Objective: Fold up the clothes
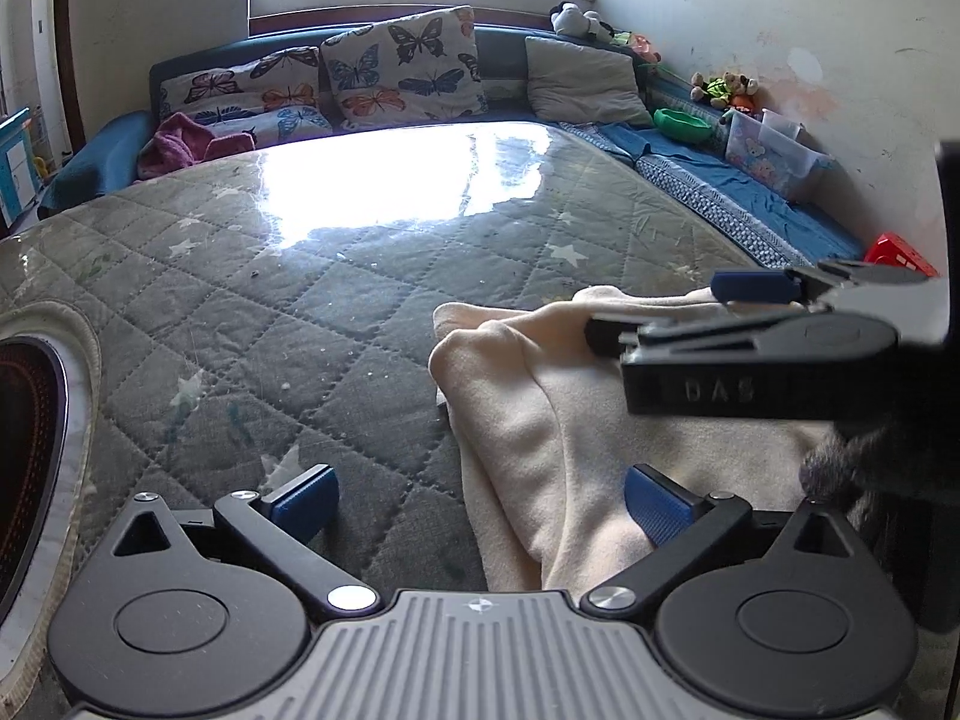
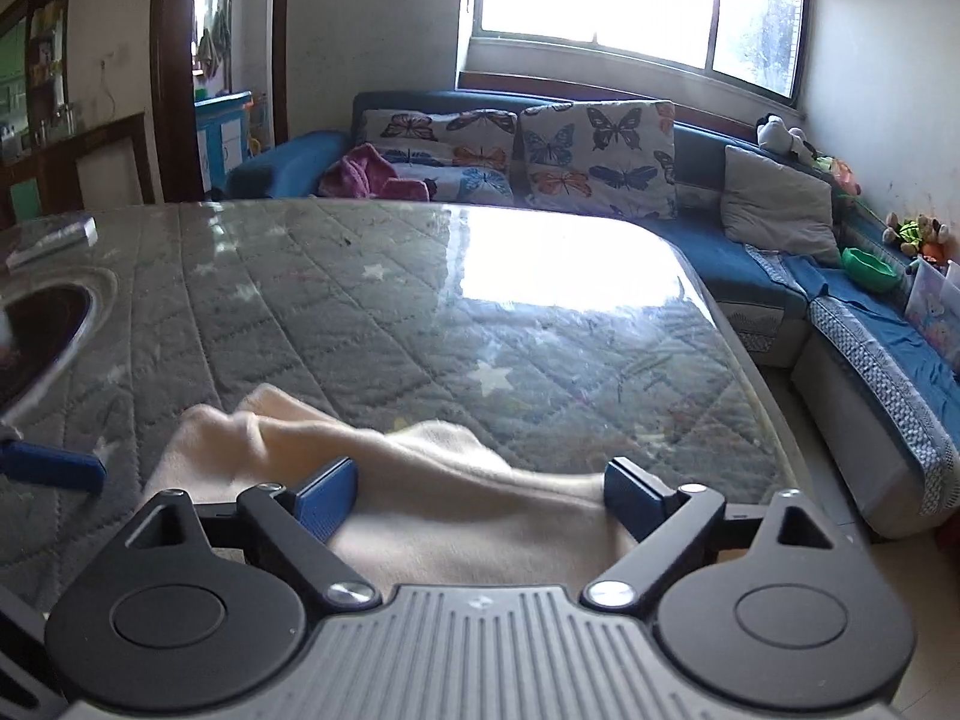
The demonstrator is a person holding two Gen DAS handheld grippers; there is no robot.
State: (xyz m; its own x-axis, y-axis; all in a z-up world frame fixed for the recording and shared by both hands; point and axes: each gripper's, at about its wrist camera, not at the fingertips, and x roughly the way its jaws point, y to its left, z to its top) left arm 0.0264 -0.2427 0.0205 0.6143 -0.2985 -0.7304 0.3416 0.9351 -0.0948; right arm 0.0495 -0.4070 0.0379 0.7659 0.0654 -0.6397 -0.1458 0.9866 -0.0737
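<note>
A cream garment (image 1: 540, 420) lies bunched on the quilted grey table cover (image 1: 270, 312), near the front edge. My left gripper (image 1: 480, 504) is open and low over the garment's left edge; its right pad sits against the cloth and its left pad is over bare cover. In the left wrist view my right gripper (image 1: 660, 309) comes in from the right, just above the garment's far folds. In the right wrist view that gripper (image 2: 477, 495) is open wide with the cream garment (image 2: 450, 480) spread between its fingers, not pinched. A blue left fingertip (image 2: 54, 468) shows at the left.
A dark round inset (image 1: 24, 450) with a pale rim sits at the table's left side. A blue corner sofa (image 2: 774, 276) with butterfly cushions (image 1: 402, 69), a pink cloth (image 1: 180, 141), toys and a green bowl (image 1: 681, 125) wraps the far and right sides. The table's far half glares.
</note>
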